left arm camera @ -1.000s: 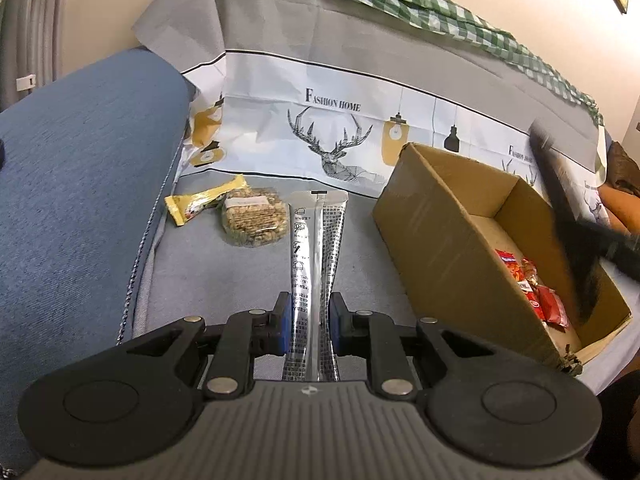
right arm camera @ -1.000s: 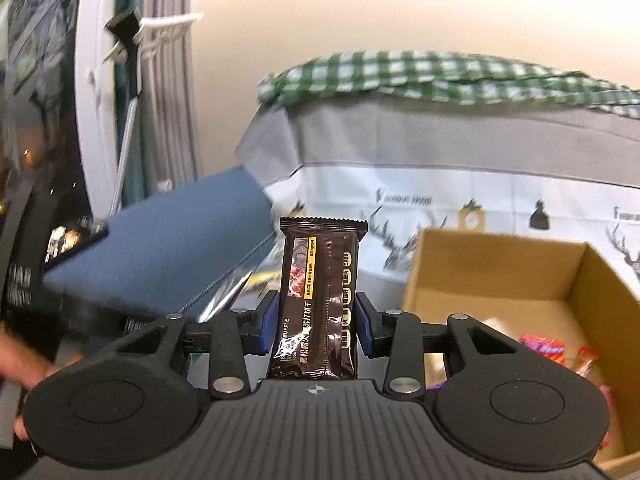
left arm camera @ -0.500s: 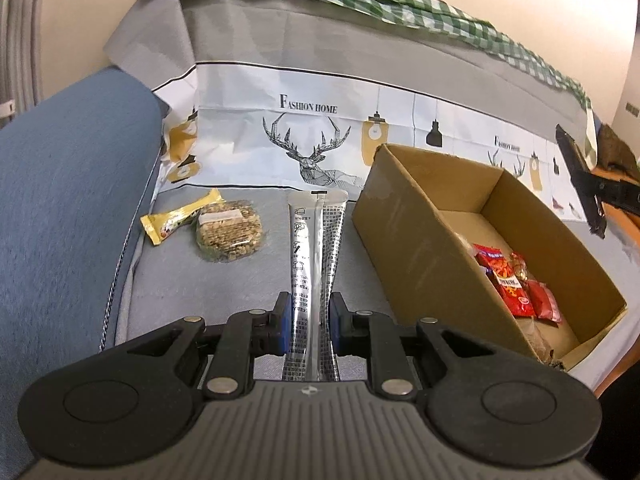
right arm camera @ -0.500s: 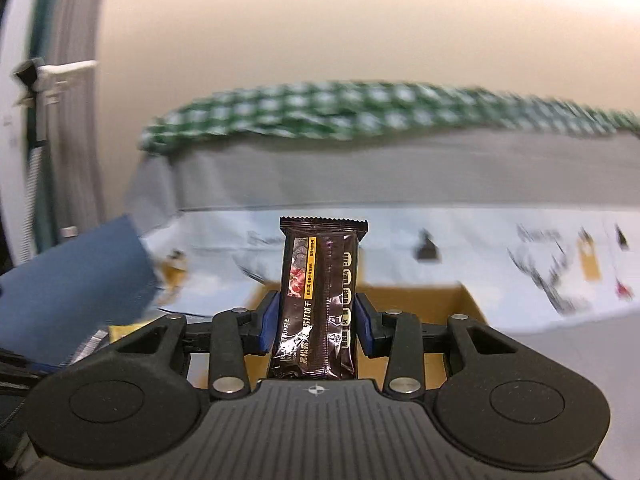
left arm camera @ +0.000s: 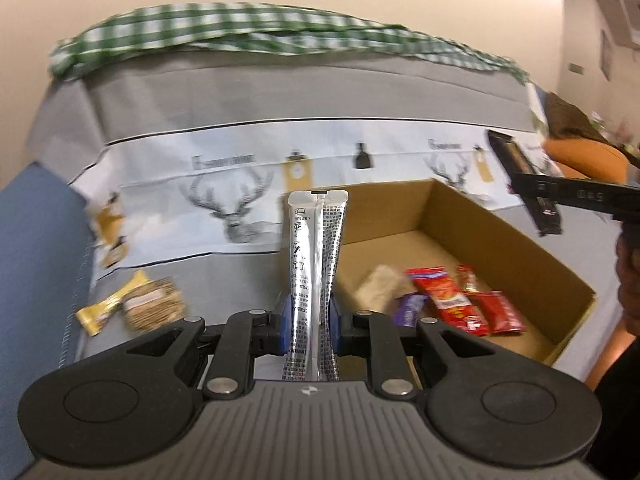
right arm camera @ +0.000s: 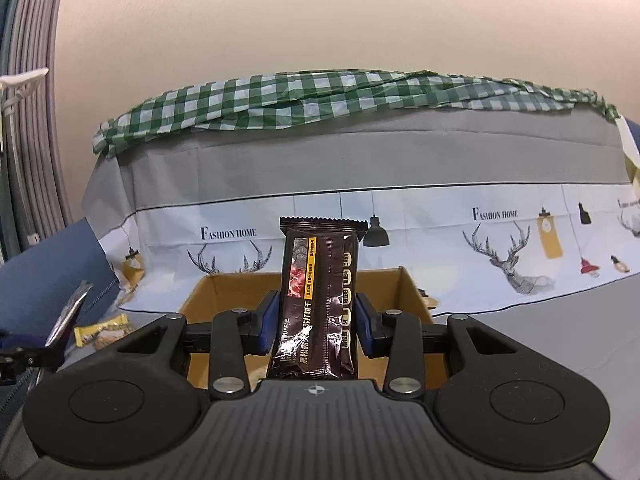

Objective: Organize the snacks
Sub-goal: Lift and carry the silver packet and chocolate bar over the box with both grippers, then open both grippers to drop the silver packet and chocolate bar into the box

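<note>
Left hand-held gripper point(left arm camera: 310, 330) is clamped nearly shut on a silver stick pouch point(left arm camera: 314, 272), pinched low down so most of the pouch stands up past the pads. Right hand-held gripper point(right arm camera: 316, 330) is closed to about the width of a dark brown biscuit bar point(right arm camera: 318, 304), again gripped on the lower half, the crimped top seam sticking up free

Handling guess: both are light foil wrappers, slick on the outside, so a flat squeeze across the narrow sides is what's wanted. The silver pouch looks thin and floppy, probably bends if swung fast. The biscuit bar is likely stiffer but the contents could be crumbled if squeezed harder

Further out, the cardboard box point(left arm camera: 500, 240) is sat on the grey sofa seat point(left arm camera: 224, 276), open-topped, toward the right side of it. Red packets point(left arm camera: 448, 300), a purple wrapper point(left arm camera: 410, 308) and a pale pack point(left arm camera: 380, 288) are already lying on its floor. Still loose on the seat near the left edge, by the blue armrest point(left arm camera: 36, 264): a yellow bar point(left arm camera: 108, 304) touching an oat-coloured cracker pack point(left arm camera: 154, 306). Both held snacks are up in the air, the brown one just short of the box's near wall, the silver one beside its left wall
</note>
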A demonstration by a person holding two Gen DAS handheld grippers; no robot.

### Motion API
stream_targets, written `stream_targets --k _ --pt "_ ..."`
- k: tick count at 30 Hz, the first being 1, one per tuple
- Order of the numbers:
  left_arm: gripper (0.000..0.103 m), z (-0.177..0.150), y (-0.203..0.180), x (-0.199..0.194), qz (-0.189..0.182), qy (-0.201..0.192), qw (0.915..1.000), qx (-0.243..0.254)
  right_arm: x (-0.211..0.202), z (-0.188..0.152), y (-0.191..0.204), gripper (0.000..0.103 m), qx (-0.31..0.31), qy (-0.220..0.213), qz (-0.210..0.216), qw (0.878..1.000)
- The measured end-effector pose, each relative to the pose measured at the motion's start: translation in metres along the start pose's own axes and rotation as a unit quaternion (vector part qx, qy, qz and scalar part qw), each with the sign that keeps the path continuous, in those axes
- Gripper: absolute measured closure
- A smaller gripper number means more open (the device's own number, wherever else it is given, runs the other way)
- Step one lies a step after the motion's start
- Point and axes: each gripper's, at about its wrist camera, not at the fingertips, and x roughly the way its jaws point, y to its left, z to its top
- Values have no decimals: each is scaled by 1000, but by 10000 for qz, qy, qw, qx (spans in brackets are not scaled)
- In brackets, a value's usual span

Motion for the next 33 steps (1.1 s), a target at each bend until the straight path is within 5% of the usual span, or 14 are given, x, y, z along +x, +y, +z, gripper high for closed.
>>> stream_targets --k 13,20,33 --pt "82 81 -73 50 -822 -541 9934 596 9 -1 -20 62 315 137 -378 9987" --pt "82 60 -72 78 -1061 -5 9941 215 15 -3 -12 62 111 200 -481 9986" --pt "82 66 -56 92 -1017 100 9947 69 37 1 5 62 134 332 -746 9966"
